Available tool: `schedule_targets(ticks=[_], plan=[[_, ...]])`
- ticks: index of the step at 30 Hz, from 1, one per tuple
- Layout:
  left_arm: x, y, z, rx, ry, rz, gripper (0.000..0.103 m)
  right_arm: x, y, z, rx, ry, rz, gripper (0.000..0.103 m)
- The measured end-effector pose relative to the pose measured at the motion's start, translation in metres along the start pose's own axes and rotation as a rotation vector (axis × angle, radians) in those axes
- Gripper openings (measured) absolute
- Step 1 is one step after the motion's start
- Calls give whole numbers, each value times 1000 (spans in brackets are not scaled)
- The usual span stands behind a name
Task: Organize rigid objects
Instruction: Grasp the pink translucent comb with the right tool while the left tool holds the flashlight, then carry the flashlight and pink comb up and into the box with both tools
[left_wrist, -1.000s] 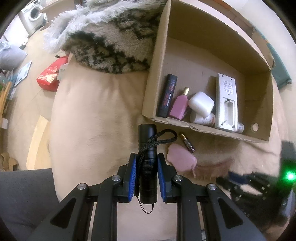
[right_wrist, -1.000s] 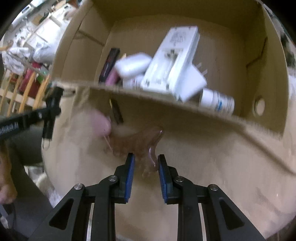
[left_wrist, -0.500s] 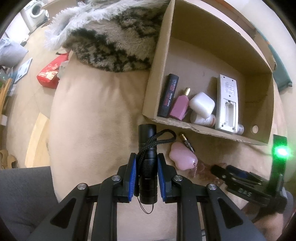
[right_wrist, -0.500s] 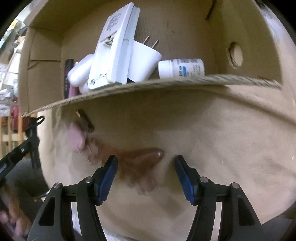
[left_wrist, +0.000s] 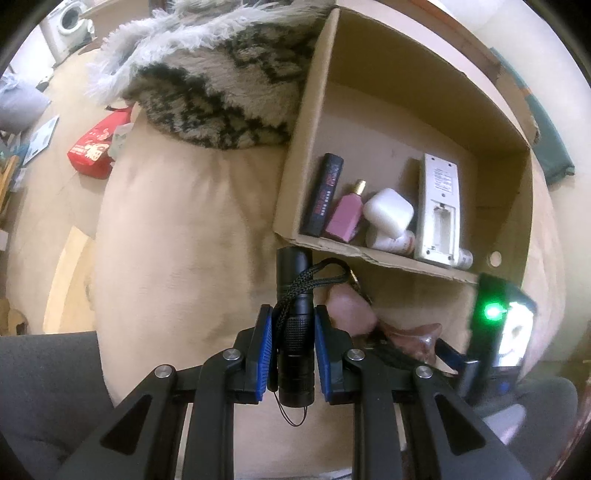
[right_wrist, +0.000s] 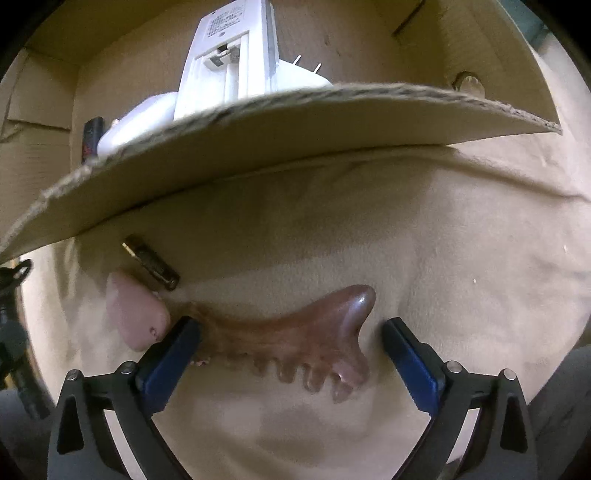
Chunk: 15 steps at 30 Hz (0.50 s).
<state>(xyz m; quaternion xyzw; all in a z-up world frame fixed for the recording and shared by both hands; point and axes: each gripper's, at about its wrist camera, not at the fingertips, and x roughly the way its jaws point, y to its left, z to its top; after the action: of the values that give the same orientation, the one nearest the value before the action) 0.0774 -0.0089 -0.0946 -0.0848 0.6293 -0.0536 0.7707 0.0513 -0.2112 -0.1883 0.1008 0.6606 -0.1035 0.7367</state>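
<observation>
- right gripper (right_wrist: 290, 345) — jaws just opened wide, straddling the brown comb (right_wrist: 295, 332); its long axis runs pad to pad, untouched
- left gripper (left_wrist: 293, 350) clamps the black flashlight (left_wrist: 295, 332) — farther from the comb

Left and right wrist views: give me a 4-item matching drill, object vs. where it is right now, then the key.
Things:
1. black flashlight
2. brown comb
3. white remote
4. small battery

Places:
A. in the cardboard box
B. lying on the beige cushion between wide-open right gripper jaws, untouched
C. clamped in the left gripper
D. on the cushion beside the pink piece, outside the box wall

Pairs: 1-C, 2-B, 3-A, 4-D
</observation>
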Motion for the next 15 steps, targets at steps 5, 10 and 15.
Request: schedule_targets(ticks=[5,10,15], plan=[[-1,1,-1,-4,-2,0,19,7,35,-21,-66,-56,-24,103],[0,5,-2,-17,1,8,19,-3,31,-28,-135,-36,39,102],[-2,4,-3,-6,-19,31,19,-19,17,-32,-118,-62,135,102]])
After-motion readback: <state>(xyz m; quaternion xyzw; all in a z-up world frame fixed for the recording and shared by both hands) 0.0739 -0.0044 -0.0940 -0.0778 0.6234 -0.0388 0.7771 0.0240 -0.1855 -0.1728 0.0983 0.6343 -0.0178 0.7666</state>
